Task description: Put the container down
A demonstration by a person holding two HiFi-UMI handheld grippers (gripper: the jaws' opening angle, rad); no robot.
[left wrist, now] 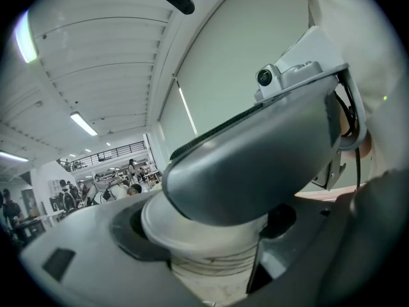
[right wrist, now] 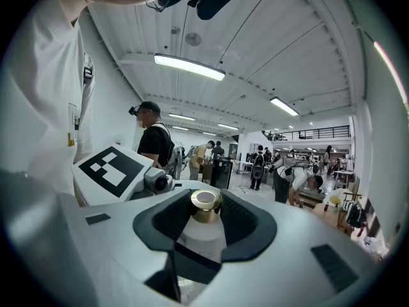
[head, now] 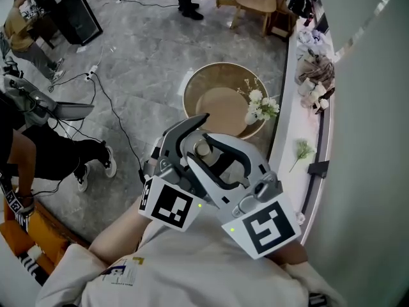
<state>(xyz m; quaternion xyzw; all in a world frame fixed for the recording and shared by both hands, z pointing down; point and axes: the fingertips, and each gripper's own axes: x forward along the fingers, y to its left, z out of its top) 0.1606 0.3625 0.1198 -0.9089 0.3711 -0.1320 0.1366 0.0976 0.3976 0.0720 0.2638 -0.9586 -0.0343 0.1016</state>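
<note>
A white container (head: 203, 149) with a gold cap is held up in front of my chest, between both grippers. In the right gripper view the gold cap (right wrist: 205, 204) and white neck stand between the dark pads (right wrist: 167, 220), and my right gripper (right wrist: 204, 230) is shut on it. The left gripper view shows the container's broad white end (left wrist: 195, 232) wedged between my left gripper's (left wrist: 203, 248) jaws, with the right gripper's grey jaw lying across it. In the head view the left gripper (head: 190, 136) and right gripper (head: 222, 164) interlock around the container, which is mostly hidden.
Below, a round beige tabletop (head: 217, 104) carries white flowers (head: 262, 107). A white ledge (head: 291, 133) along the right wall holds a green sprig (head: 301, 151) and folded cloths. Cables (head: 112, 110) cross the grey floor; a seated person (head: 38, 155) is at left.
</note>
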